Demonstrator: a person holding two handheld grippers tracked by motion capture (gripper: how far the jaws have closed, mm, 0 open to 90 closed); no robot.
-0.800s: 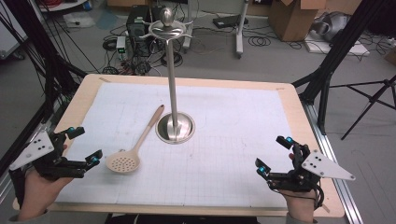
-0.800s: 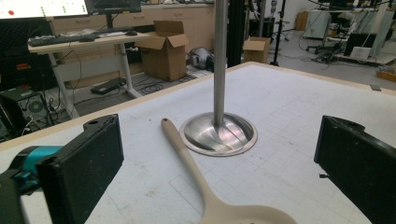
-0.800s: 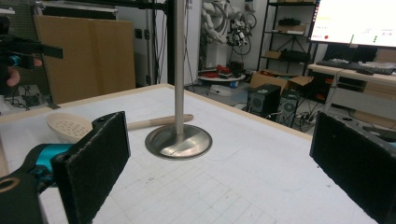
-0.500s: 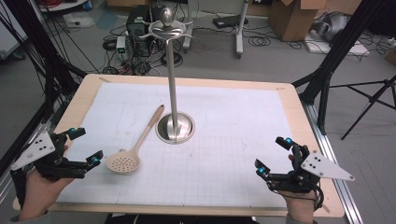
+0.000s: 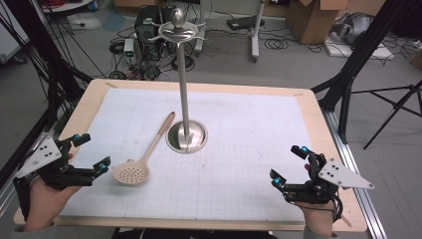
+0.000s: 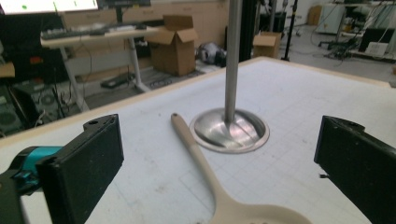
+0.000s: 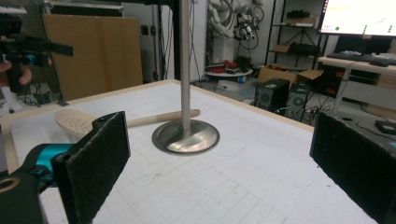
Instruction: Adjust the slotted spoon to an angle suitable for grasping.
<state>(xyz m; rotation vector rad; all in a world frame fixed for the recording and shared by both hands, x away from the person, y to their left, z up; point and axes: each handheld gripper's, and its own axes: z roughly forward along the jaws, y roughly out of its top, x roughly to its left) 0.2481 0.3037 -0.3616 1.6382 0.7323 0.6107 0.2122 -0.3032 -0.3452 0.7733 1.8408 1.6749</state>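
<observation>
Left tool [image 5: 92, 152] (jaws wide) hovers level beside skimmer [image 5: 132, 174].

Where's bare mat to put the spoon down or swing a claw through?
Free: the far strip behind the stand, the wide right half between the stand's base and the right claw, and the near middle between both claws. Crowded: left of centre, where the slotted spoon lies beside the base, near the left claw.
</observation>
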